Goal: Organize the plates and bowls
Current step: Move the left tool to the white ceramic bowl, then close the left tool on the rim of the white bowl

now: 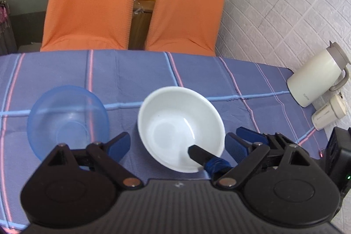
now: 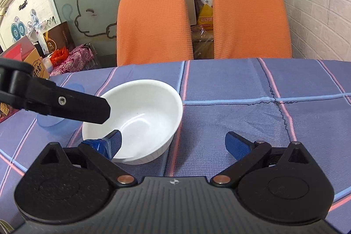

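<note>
A white bowl [image 1: 175,120] [image 2: 140,111] sits on the blue checked tablecloth [image 1: 197,76]. A translucent blue bowl [image 1: 68,120] [image 2: 54,124] stands just left of it, partly hidden in the right wrist view. My left gripper [image 1: 177,146] hovers open over the white bowl, which shows between its jaws. My right gripper [image 2: 175,142] is open too. One of its fingers [image 2: 111,142] [image 1: 199,155] dips inside the white bowl near the rim, and the other one is outside over the cloth. A black finger of the left gripper [image 2: 76,106] reaches over the bowl's left rim.
Two orange chairs [image 2: 153,23] [image 2: 250,19] stand at the table's far edge. A cream jug [image 1: 316,80] and a small white container [image 1: 329,111] sit at the right table edge by the white brick wall. Boxes and bags are piled beyond the table at the left.
</note>
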A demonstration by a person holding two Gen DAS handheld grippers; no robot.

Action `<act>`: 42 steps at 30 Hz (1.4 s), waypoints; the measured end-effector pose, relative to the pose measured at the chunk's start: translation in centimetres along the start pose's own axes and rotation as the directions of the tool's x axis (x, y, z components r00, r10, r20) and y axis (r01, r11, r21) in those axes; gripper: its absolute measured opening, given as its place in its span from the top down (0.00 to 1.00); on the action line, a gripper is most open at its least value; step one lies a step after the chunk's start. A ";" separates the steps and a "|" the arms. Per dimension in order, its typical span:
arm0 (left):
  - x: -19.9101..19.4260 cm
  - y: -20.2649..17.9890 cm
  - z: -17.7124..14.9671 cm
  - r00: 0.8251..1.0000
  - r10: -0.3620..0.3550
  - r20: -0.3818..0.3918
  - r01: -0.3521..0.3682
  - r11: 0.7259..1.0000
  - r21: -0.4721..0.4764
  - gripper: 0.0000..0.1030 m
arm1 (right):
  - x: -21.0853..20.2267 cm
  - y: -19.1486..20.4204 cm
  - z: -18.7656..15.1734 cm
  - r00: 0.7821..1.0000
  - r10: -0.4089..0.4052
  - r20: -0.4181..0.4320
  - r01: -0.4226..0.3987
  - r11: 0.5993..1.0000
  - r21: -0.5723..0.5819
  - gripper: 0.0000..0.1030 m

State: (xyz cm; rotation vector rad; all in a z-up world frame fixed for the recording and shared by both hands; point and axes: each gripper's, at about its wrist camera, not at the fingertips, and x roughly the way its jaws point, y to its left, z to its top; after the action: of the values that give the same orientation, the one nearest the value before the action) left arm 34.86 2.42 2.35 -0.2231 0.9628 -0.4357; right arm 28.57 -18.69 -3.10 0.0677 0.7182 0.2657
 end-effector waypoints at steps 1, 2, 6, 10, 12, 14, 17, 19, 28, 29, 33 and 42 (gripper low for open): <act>0.3 -0.1 0.0 1.000 0.003 -0.005 -0.003 1.000 0.003 0.11 | 0.0 0.0 0.0 1.000 0.002 -0.003 -0.002 1.000 0.004 0.14; 0.6 -0.3 0.0 1.000 0.016 -0.007 -0.016 1.000 0.005 0.11 | -0.1 -0.1 0.0 1.000 0.006 -0.003 -0.006 1.000 0.008 0.14; 1.9 -0.7 0.5 0.999 0.040 -0.014 -0.040 0.999 0.013 0.11 | -1.0 -0.4 -0.3 1.000 0.021 0.006 -0.021 1.000 0.021 0.14; 2.7 -0.9 0.9 0.998 0.066 -0.014 -0.066 0.998 0.021 0.11 | -2.2 -0.7 -1.0 0.997 0.081 0.011 -0.081 0.996 0.030 0.14; 3.2 -0.8 1.1 0.997 0.072 -0.015 -0.072 0.997 0.013 0.11 | -2.4 -0.3 -1.3 0.996 0.087 0.003 -0.087 0.996 0.005 0.14; 3.6 -0.8 1.2 0.997 0.079 -0.020 -0.079 0.997 0.006 0.11 | -1.9 0.1 -1.4 0.995 0.096 -0.011 -0.096 0.995 -0.024 0.14; 4.3 -0.8 1.3 0.995 0.093 -0.024 -0.093 0.996 0.007 0.11 | -0.7 0.8 -1.2 0.996 0.089 -0.021 -0.090 0.993 -0.074 0.14; 4.8 -0.7 1.3 0.994 0.102 -0.033 -0.102 0.995 0.012 0.11 | 0.3 1.1 -1.1 0.997 0.068 -0.032 -0.071 0.992 -0.109 0.14; 6.8 -0.4 1.7 0.993 0.116 -0.032 -0.114 0.993 0.036 0.12 | 3.7 1.5 -0.8 0.998 0.055 -0.020 -0.058 0.973 -0.224 0.14; 7.0 -0.4 1.7 0.993 0.115 -0.035 -0.113 0.993 0.045 0.16 | 4.1 1.7 -0.8 0.998 0.056 -0.011 -0.057 0.968 -0.244 0.14; 7.5 -0.6 1.8 0.993 0.109 -0.045 -0.104 0.991 0.087 0.40 | 5.1 1.9 0.0 0.997 0.081 0.019 -0.073 0.960 -0.269 0.16; 3.9 -2.4 0.5 0.998 0.064 -0.001 -0.063 0.987 0.148 0.46 | 1.0 3.1 0.1 0.984 0.083 0.157 -0.028 0.946 -0.324 0.16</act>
State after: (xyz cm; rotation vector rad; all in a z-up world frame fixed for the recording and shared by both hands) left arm 36.61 -1.52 0.67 -0.0568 0.9359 -0.4472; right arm 28.70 -15.49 -3.15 -0.1982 0.4977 0.4232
